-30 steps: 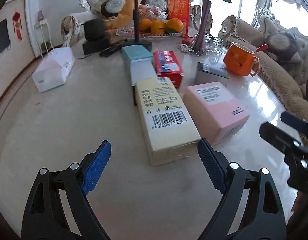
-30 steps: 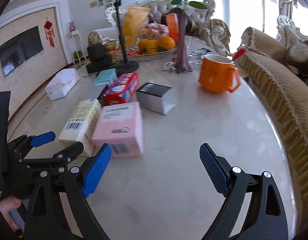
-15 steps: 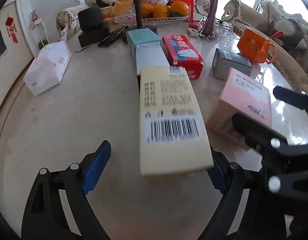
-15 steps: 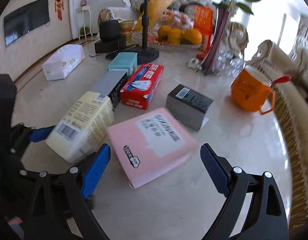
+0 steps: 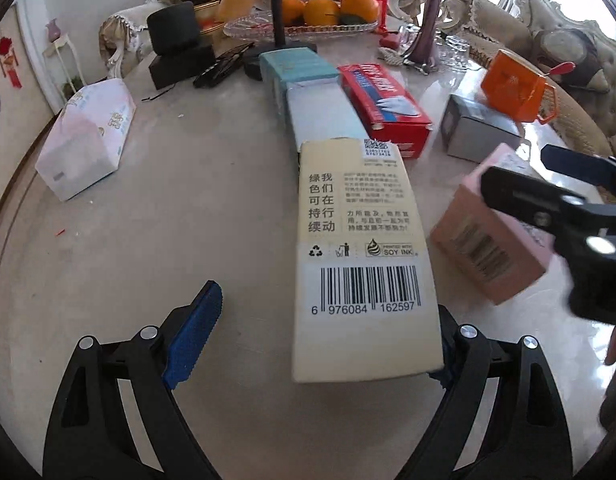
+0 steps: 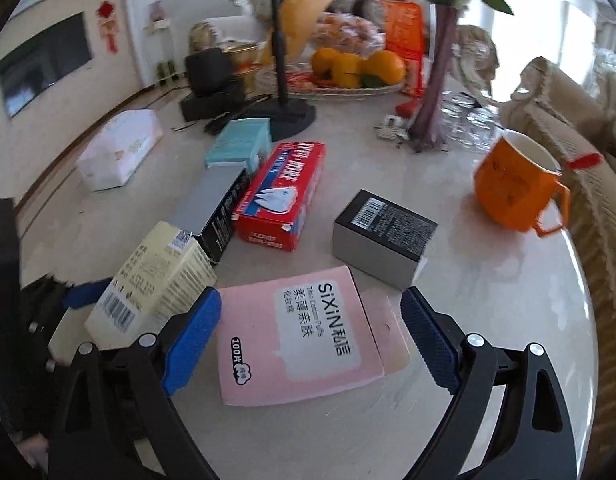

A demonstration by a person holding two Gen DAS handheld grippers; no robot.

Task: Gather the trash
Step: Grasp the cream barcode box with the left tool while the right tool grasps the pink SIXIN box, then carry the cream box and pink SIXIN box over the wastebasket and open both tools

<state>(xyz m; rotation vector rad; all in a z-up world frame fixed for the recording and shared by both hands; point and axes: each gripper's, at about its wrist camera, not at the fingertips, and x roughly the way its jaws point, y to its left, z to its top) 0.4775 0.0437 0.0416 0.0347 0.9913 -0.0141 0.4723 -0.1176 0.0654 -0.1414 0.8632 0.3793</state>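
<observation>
On a marble table [image 5: 156, 216] crowded with packaging, I hold both grippers low over two boxes. My left gripper [image 5: 324, 332] stands spread wide around the near end of a cream box [image 5: 360, 248], barcode face up. The box sits toward my right finger, whose pad it hides, so I cannot tell whether that pad touches; my left finger's blue pad [image 5: 194, 336] is well apart from the box, with bare table between.

My right gripper [image 6: 312, 336] is likewise spread, straddling a pink box [image 6: 304, 336] that lies flat, label up. The left pad [image 6: 192, 336] is just beside the box's left edge and the right pad [image 6: 430, 340] just beside its right edge; neither visibly presses on it.

The two boxes lie side by side, the cream one to the left of the pink. Beyond them rest a red box [image 6: 284, 192], a grey box [image 6: 384, 236], a long dark box [image 6: 216, 208] and a teal box [image 6: 240, 144]. An orange mug [image 6: 516, 184] stands to the right.
</observation>
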